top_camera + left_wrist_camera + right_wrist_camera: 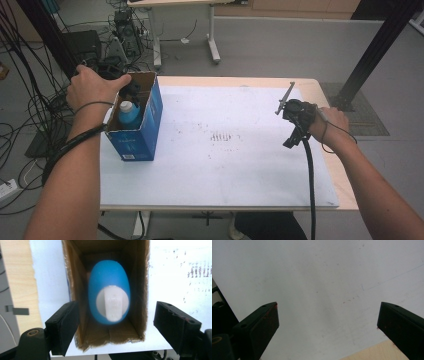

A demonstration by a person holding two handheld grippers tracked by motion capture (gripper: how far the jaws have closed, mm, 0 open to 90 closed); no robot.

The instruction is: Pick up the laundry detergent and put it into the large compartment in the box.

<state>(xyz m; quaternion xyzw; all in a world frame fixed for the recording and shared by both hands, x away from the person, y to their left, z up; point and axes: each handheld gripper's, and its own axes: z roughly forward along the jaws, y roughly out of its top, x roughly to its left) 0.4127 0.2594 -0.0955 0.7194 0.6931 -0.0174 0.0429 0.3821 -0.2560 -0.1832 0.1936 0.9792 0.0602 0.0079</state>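
Left gripper (pixel 116 327) is hovering over the box (pixel 150 117), jaws spread wide and gripping nothing, the blue bottle (pixel 109 295) standing upright inside. Right gripper (pixel 328 327) is hanging wide open over the white sheet (pixel 324 277), empty.

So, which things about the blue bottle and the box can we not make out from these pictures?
- Blue bottle: in the left gripper view it is blurred, seen from above; the cap's type is unclear.
- Bottle's lower body: in the high view the box wall hides it.
- Box's printed label: too small to read in the high view.
- Left claw: in the high view the left hand partly covers it.
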